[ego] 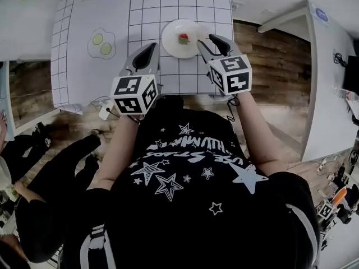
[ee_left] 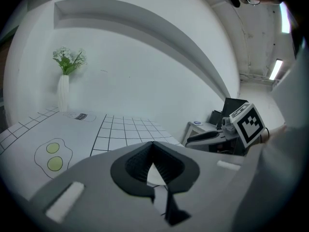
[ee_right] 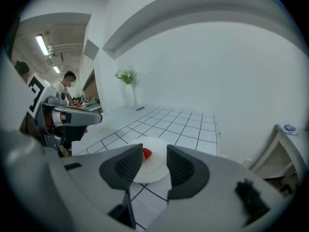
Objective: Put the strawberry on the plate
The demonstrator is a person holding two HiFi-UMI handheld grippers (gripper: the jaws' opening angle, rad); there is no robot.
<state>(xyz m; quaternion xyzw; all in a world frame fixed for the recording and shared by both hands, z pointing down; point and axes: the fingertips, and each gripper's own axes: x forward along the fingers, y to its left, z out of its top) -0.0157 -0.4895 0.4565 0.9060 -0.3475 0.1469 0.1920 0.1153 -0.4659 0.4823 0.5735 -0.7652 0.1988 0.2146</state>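
Noting strawberry (ego: pixel 183 38) lying on plate (ego: pixel 171 48), top centre of head view. Finding rt gripper (ego: pixel 206 40) spread wide, empty, beside plate; lt gripper (ego: pixel 152 45) pinched together, empty. Judging placement done; next calling for backing off clear.

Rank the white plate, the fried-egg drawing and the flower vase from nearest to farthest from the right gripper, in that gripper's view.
1. White plate: just ahead of the right gripper, seen between its open jaws.
2. Fried-egg drawing: farther out, to the left.
3. Flower vase: far back, by the wall.
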